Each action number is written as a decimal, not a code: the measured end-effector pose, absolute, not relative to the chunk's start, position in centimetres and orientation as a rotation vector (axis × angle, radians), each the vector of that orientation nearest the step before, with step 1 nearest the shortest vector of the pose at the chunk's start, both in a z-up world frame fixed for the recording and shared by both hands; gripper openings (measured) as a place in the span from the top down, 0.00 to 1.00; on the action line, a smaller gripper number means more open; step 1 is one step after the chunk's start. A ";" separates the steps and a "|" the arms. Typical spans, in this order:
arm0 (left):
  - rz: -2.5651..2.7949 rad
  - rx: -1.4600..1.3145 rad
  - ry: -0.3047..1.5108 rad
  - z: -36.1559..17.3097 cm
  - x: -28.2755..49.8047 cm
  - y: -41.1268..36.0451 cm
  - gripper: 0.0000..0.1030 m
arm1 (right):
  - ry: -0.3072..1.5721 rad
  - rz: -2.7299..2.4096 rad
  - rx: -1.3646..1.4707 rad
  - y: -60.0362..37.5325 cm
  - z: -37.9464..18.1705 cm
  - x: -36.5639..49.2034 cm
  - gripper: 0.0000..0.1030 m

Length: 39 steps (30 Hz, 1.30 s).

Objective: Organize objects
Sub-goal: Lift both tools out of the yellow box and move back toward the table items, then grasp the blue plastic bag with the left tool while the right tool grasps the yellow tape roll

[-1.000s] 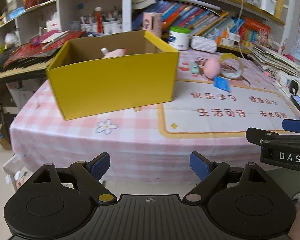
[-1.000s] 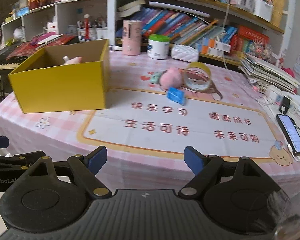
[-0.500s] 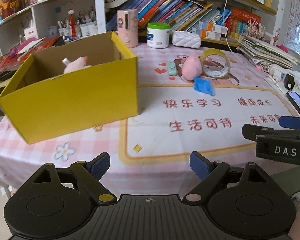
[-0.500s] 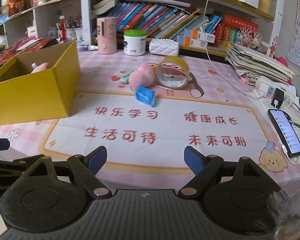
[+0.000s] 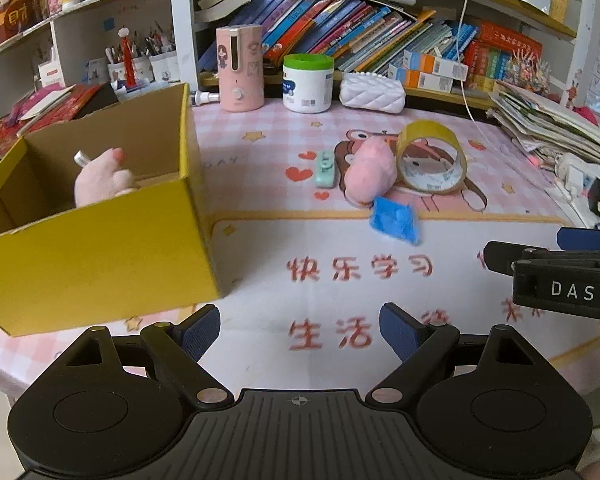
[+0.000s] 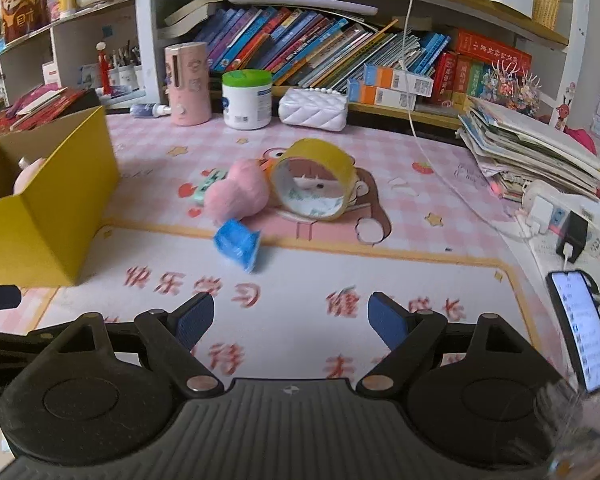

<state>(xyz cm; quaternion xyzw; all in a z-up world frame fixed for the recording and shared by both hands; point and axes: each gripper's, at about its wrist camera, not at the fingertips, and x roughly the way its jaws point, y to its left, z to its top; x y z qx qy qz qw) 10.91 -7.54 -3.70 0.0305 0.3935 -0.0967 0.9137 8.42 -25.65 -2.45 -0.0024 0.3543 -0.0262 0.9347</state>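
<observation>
A yellow cardboard box [image 5: 100, 256] stands at the table's left, with a pink plush toy [image 5: 100, 178] inside; the box also shows in the right wrist view [image 6: 40, 216]. Mid-table lie a pink plush ball [image 5: 370, 174] [image 6: 236, 196], a yellow tape roll [image 5: 430, 162] [image 6: 314, 184], a small blue cup on its side [image 5: 396, 220] [image 6: 238, 242] and a mint green eraser-like piece [image 5: 325, 168] [image 6: 208, 186]. My left gripper [image 5: 300, 332] is open and empty above the mat's near part. My right gripper [image 6: 290, 322] is open and empty, short of the blue cup.
A pink dispenser [image 5: 240, 68], a white jar with green lid [image 5: 308, 82] and a white quilted case [image 5: 372, 90] stand at the back before shelves of books. A paper stack [image 6: 528, 148], power strip [image 6: 560, 220] and phone [image 6: 580, 324] lie at right.
Both grippers have moved forward and to the right over the table; the loose objects now look nearer and the yellow box has slid toward the left of both views. Both stay open.
</observation>
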 end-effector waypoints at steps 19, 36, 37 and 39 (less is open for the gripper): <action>-0.142 0.080 0.824 -4.0 15.3 -12.2 0.16 | 0.733 0.054 0.010 -30.2 -3.4 15.1 0.22; -0.261 0.126 0.870 -8.3 22.6 -19.3 0.36 | 0.709 -0.015 -0.008 -34.2 -3.3 17.1 0.22; -0.260 0.133 0.875 -8.5 22.8 -19.4 0.41 | 0.710 -0.015 -0.010 -34.3 -3.3 17.1 0.22; -0.258 0.145 0.880 -8.8 23.0 -19.6 0.48 | 0.709 -0.014 -0.013 -34.4 -3.3 17.1 0.22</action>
